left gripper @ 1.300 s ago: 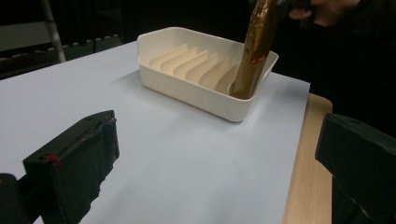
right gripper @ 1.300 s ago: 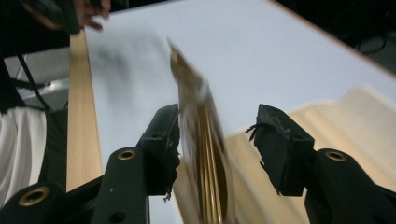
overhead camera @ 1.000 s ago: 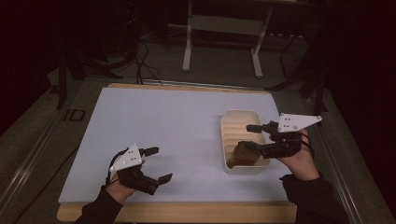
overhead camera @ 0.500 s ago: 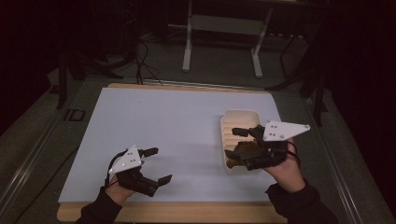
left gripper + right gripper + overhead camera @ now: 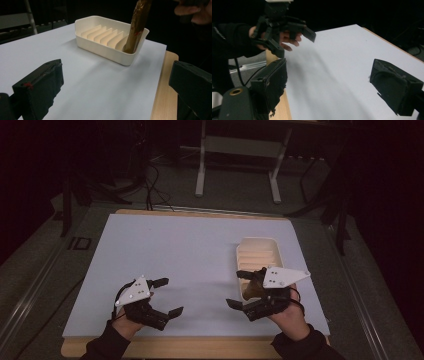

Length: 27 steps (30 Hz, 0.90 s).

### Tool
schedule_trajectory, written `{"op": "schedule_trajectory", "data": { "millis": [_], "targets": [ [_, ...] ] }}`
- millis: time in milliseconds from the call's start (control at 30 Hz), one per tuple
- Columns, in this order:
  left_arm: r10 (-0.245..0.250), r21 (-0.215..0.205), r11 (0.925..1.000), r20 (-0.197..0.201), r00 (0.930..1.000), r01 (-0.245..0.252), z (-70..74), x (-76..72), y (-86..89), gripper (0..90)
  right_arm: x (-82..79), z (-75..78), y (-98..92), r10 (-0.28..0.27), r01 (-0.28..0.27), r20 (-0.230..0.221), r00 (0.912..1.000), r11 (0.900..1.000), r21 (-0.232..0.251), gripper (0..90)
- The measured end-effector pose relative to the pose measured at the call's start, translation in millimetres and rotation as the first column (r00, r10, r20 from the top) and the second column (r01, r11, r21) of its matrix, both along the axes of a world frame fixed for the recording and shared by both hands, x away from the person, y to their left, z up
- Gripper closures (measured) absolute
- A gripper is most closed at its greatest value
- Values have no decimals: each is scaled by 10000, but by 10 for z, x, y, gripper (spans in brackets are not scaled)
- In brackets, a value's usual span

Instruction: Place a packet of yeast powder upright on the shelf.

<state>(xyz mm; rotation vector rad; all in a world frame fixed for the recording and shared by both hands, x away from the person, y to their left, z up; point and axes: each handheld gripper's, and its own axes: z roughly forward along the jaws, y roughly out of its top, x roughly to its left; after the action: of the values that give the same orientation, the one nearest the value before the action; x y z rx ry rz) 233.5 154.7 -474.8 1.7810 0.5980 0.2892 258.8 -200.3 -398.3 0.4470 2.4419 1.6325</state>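
Brown packet [image 5: 136,27] propped upright in tray [image 5: 100,47], right gripper [image 5: 248,290] jaws just opened wide, empty, left gripper [image 5: 169,296] jaws open, empty

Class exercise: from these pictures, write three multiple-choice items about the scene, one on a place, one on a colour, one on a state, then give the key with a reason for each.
1. Where does the brown packet stand?
A. in the ribbed tray's near end
B. flat on the mat
C. in the left gripper

2. What colour is the ribbed tray?
A. blue
B. cream
C. black

3. How are the right gripper's jaws?
A. shut on the packet
B. shut on nothing
C. open, holding nothing

Key: 1 A, it leans upright in the end slot; 2 B, cream walls; 3 C, jaws apart, having just been opening, with bare mat between.
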Motion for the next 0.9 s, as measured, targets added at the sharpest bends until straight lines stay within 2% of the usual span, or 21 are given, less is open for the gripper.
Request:
{"op": "schedule_trajectory", "data": {
  "millis": [133, 267, 333, 567, 900],
  "targets": [
    [-9, 30, 10000, -2, 10000, 9, -8, 2, 1, 0, -26, -130, 9, 109, -107, -404, 9991, 9999, 58, 131],
    [-27, 2, 10000, -2, 10000, 27, -12, 3, -1, 0, -54, -216, 9, -4, 1, -483, 9988, 10000, -55, 133],
    [-31, 42, 10000, 24, 10000, 31, -9, 0, -2, 0, -83, -307, -8, -19, 9, -630, 9980, 9999, -157, 132],
    [-20, -4, 10000, 11, 10000, 20, -13, -1, -1, 0, -137, -432, -58, -84, 70, -801, 9968, 9998, -178, 136],
    [-58, 19, 10000, -21, 10000, 58, -30, 0, -3, 0, -258, -611, -173, -359, 311, -857, 9957, 9979, -565, 140]
  ]
}}
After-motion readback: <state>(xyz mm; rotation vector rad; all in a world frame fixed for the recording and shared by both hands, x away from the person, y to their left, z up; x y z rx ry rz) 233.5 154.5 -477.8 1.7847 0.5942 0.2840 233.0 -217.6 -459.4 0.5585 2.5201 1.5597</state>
